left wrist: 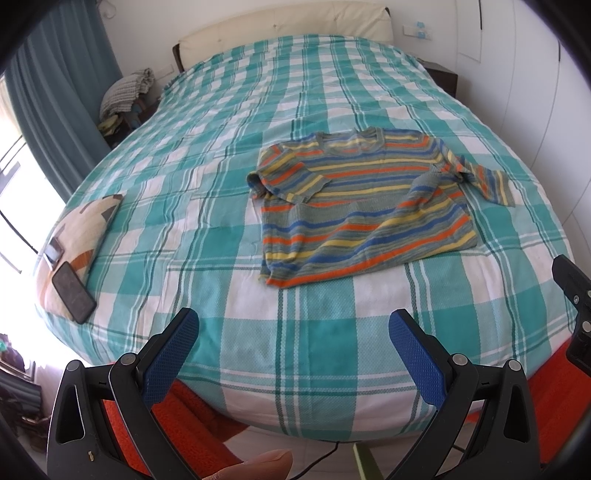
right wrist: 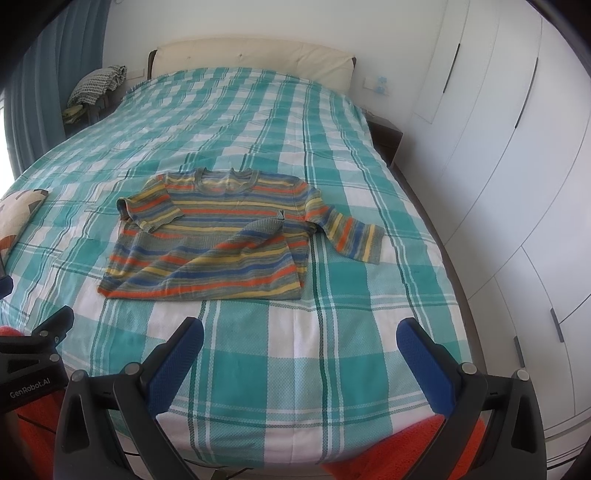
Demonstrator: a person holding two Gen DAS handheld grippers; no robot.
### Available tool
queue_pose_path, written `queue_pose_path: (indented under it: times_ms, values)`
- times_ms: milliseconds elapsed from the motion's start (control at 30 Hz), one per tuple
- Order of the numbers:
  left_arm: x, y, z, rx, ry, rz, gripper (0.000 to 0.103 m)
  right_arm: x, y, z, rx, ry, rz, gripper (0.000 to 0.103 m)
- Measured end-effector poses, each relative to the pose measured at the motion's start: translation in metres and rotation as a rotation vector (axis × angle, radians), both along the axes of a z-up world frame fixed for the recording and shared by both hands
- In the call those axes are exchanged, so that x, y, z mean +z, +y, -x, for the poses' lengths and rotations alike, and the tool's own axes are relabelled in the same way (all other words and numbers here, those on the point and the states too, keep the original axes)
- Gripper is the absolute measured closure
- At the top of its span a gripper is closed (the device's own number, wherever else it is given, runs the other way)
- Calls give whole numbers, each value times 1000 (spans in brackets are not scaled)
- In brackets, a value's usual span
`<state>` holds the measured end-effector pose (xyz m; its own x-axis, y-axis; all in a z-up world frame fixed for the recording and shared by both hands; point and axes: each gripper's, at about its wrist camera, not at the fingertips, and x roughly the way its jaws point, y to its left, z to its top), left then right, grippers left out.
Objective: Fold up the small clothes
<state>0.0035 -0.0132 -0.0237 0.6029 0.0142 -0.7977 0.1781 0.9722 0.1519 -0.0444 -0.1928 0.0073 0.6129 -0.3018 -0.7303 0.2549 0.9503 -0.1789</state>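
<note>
A small striped sweater (left wrist: 362,206) in orange, blue, yellow and grey lies on the teal checked bedspread (left wrist: 221,155), neck towards the headboard. Its lower right corner is turned up over the body, and its left sleeve is folded across the chest. It also shows in the right wrist view (right wrist: 221,240). My left gripper (left wrist: 293,328) is open and empty, above the near edge of the bed, short of the sweater's hem. My right gripper (right wrist: 300,336) is open and empty, also short of the hem. The right gripper's body shows at the left view's right edge (left wrist: 572,295).
A patterned cushion (left wrist: 81,236) with two phones (left wrist: 72,291) on it lies at the bed's left edge. A cream headboard (left wrist: 288,29) is at the far end. White wardrobes (right wrist: 517,184) line the right side. Orange cloth (right wrist: 406,454) hangs below the near edge.
</note>
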Motion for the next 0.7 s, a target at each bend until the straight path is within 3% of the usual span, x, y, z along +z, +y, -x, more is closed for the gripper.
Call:
queue_pose_path:
  times_ms: [700]
  values:
    - [-8, 6, 1, 4, 14, -5, 0, -5, -6, -2, -14, 7, 3, 0]
